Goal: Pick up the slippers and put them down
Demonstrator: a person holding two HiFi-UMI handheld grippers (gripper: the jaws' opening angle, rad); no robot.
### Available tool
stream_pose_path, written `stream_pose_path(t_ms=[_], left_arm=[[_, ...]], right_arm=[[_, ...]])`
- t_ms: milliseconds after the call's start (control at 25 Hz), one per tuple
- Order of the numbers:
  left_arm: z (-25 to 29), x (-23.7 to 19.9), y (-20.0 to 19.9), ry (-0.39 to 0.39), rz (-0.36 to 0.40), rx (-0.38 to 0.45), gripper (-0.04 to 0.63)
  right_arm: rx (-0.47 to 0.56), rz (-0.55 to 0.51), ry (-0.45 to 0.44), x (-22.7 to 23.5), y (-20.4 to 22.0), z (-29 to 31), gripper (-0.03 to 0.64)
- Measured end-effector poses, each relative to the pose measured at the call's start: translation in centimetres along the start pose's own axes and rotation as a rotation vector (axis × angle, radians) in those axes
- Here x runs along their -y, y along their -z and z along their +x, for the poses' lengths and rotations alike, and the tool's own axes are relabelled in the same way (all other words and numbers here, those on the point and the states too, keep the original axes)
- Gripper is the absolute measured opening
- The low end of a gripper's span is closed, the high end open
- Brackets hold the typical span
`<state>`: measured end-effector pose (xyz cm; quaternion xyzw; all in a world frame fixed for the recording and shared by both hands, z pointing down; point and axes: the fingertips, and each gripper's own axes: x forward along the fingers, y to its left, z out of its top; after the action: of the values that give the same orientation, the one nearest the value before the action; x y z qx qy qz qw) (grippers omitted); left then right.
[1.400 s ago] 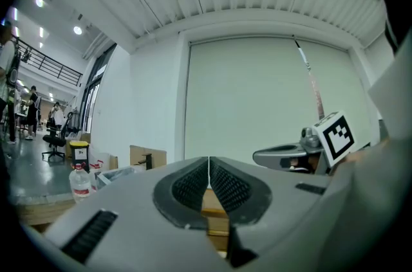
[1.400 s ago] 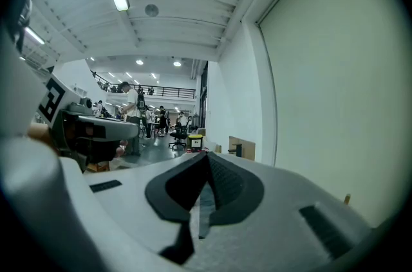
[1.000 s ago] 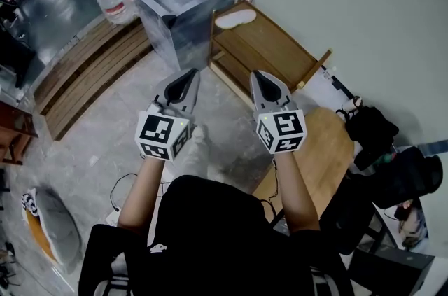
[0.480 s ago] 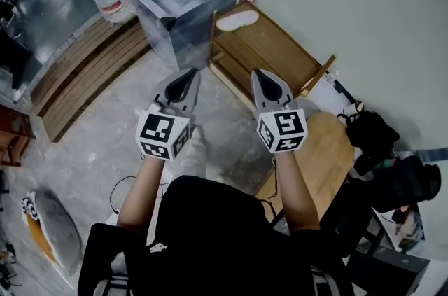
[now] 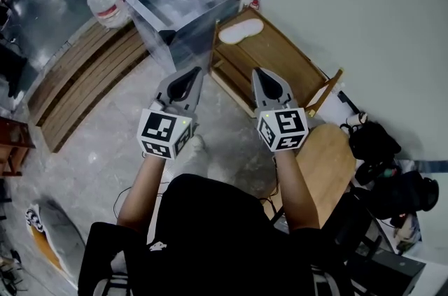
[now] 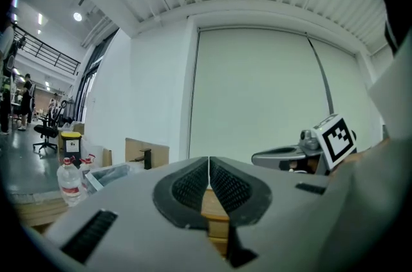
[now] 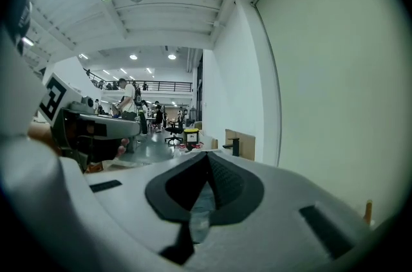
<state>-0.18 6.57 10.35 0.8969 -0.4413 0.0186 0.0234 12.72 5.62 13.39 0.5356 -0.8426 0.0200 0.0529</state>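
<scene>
— White, that slipper (image 5: 240, 30). See it? It lies at the far end of the wooden shelf (image 5: 283, 60), out past the tips of both tools and well apart from them.
— Only one slipper?
— Only one that I can see from here.
— What has the person just done?
— Walked forward a little. A second ago the shelf and the slipper were farther ahead of the tools. Now they are nearer. The arms did not change. Both tools point flat ahead, side by side, same as before.
— Is the left tool (image 5: 190, 75) holding something?
— No. Its two jaws are pressed together, with nothing between them. The right tool (image 5: 264, 80) is the same, closed up and empty.
— So no slipper is picked up yet.
— Not yet. I think this is only the walk up to the shelf. The slipper is ahead of the gap between the two tools, a bit closer to the right one. To take it, a tool has to open first, then go forward and down to it.
</scene>
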Motion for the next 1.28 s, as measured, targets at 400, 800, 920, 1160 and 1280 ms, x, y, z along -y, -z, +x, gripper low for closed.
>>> stream_pose_path(t_ms=[400, 800, 920, 1160, 1280], left_arm=[[6.9, -8.8, -0.5, 0.063, -0.034, -0.022, 0.008], [11.5, -13.9, 2.5, 0.128, -0.071, -0.081, 0.008], [12.8, -14.2, 3.3, 0.15, -0.077, -0.097, 0.008], [15.8, -13.9, 5.1, 0.186, -0.08, -0.134, 0.008], [17.9, -13.6, 5.9, 0.199, -0.081, -0.155, 0.008]], right_arm=[[-0.035, 0.003, 0.061, 2.0, -1.6, 9.9, -0.003], [-0.09, 0.008, 0.124, 3.4, 0.1, 15.5, -0.003], [-0.101, 0.006, 0.14, 4.2, 0.4, 16.2, -0.003], [-0.122, 0.019, 0.151, 6.6, 1.6, 17.5, -0.003], [-0.127, 0.042, 0.148, 8.5, 2.2, 18.3, -0.003]])
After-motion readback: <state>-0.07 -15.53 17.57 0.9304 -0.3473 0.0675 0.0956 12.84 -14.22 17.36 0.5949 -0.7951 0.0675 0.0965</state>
